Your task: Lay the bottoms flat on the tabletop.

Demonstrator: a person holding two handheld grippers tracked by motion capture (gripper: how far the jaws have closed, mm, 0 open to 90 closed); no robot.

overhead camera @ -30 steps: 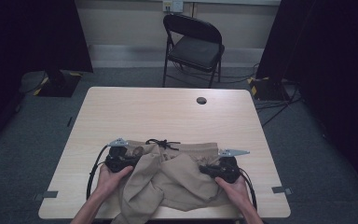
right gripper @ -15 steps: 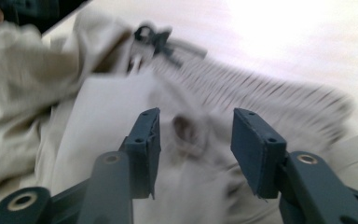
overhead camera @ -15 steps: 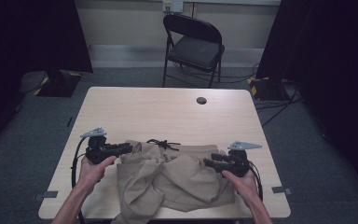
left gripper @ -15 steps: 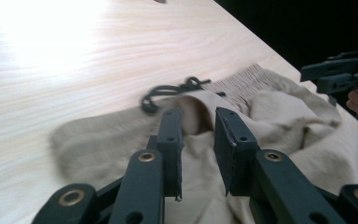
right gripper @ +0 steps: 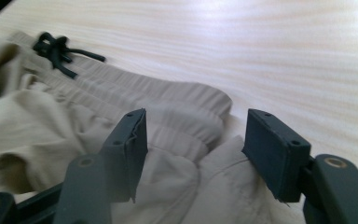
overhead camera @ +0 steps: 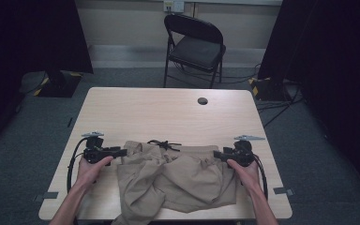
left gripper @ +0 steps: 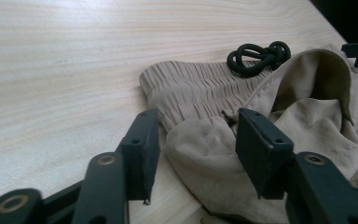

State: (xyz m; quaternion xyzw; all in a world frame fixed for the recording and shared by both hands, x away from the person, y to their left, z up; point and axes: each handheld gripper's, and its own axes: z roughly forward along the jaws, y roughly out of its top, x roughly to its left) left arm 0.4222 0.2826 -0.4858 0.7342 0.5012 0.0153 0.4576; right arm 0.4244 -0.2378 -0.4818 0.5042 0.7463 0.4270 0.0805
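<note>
The 2 grippers, left [overhead camera: 120, 151] and right [overhead camera: 217, 155], have just been opening, jaws apart astride the waistband corners of tan trousers [overhead camera: 183, 178], releasing them stretched flat on the bench [overhead camera: 168, 112]

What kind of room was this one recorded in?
Probably a lab or studio set up for recording: a lone wooden table on grey carpet, dark curtains at both sides, and a folding chair against a bare wall.

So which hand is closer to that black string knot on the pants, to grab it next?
Probably the left. In the high view the black drawstring knot sits left of the middle of the tan pants waistband, nearer the left gripper than the right gripper. Both grippers' jaws have just been opening, with cloth loose between them.
</note>
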